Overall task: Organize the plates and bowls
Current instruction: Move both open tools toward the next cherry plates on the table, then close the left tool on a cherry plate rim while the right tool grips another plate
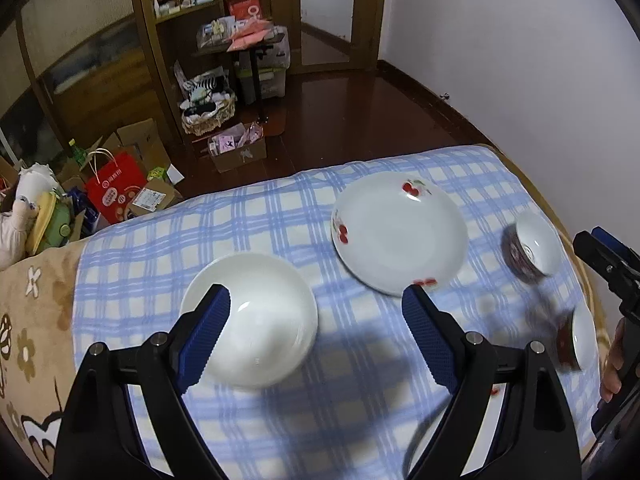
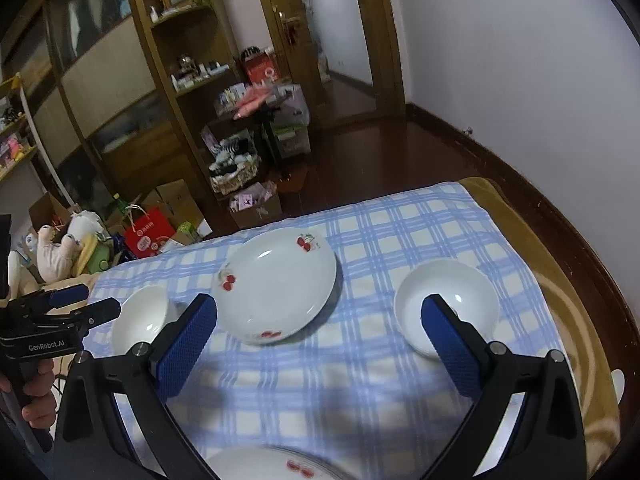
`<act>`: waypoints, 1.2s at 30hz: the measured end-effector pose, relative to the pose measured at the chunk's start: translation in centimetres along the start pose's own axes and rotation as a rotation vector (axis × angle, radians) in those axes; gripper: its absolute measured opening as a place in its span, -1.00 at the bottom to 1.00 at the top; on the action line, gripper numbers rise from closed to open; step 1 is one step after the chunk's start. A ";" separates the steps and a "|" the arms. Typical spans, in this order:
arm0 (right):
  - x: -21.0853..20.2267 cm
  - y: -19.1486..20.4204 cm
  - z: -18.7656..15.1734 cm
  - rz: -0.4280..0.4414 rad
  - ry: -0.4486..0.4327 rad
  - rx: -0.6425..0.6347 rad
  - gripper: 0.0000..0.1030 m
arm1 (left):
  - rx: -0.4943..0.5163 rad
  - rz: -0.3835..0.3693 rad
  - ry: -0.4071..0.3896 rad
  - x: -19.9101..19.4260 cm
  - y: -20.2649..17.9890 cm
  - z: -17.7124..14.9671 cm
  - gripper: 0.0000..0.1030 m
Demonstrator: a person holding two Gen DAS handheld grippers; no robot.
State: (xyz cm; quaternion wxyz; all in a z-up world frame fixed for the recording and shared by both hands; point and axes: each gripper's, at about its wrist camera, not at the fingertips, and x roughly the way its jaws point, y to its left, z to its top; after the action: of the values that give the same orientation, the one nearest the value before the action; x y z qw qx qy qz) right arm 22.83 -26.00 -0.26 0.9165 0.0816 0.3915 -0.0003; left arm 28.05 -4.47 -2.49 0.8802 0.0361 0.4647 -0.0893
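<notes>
On the blue checked cloth [image 1: 256, 432] lie a plain white bowl [image 1: 250, 318] at the left and a white plate with red cherries [image 1: 400, 232] in the middle. Two bowls with dark patterned outsides sit blurred at the right, one farther [image 1: 532, 246] and one nearer [image 1: 576, 340]. My left gripper [image 1: 316, 296] hovers open above the cloth, its left finger over the white bowl, nothing between the pads. In the right wrist view my right gripper [image 2: 319, 300] is open and empty above the cloth [image 2: 360, 400], with the cherry plate [image 2: 278, 284] ahead, bowls left [image 2: 140, 318] and right [image 2: 446, 306], and a second cherry plate [image 2: 272, 466] below.
The cloth covers a beige flowered blanket [image 1: 32, 320] that ends at a wooden edge near the white wall. Beyond the far edge is dark wood floor with cardboard boxes [image 1: 238, 152], a red bag [image 1: 116, 192] and a wooden cabinet [image 1: 100, 80]. A hand [image 2: 36, 396] holds the left gripper's handle.
</notes>
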 end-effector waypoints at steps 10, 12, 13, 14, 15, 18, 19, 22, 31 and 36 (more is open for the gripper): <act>7.7 0.0 3.0 -0.023 0.093 -0.057 1.00 | 0.058 0.075 0.008 6.3 -0.5 5.5 0.68; 9.3 0.2 3.1 -0.035 0.123 -0.079 1.00 | 0.074 0.100 0.019 7.6 -0.6 6.3 0.68; 9.9 0.2 3.1 -0.040 0.133 -0.086 1.00 | 0.074 0.107 0.029 8.3 -0.6 6.7 0.68; 10.5 0.2 3.1 -0.048 0.146 -0.093 1.00 | 0.072 0.109 0.043 9.0 -0.5 7.0 0.68; 11.0 0.2 3.1 -0.055 0.158 -0.098 1.00 | 0.065 0.104 0.058 9.7 -0.4 7.2 0.68; 12.8 -0.2 3.1 -0.061 0.205 -0.102 1.00 | 0.068 0.090 0.102 11.6 -0.4 7.6 0.68; 13.4 -0.2 3.1 -0.053 0.222 -0.105 0.98 | 0.081 0.098 0.113 12.3 -0.5 7.6 0.68; 14.9 -0.2 3.1 -0.049 0.268 -0.117 0.79 | 0.113 0.104 0.155 14.4 -0.8 7.5 0.68; 17.9 -0.4 3.0 -0.024 0.328 -0.052 0.31 | 0.061 0.089 0.252 18.5 -0.7 7.5 0.46; 19.7 -0.6 2.2 -0.017 0.397 -0.056 -0.32 | 0.010 0.082 0.281 20.0 -0.3 7.0 0.11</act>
State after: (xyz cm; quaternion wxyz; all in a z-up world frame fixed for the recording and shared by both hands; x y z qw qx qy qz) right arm 38.07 -25.63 -13.01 0.8233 0.0513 0.5650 0.0190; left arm 44.68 -8.21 -15.00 0.8092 0.0719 0.5810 -0.0497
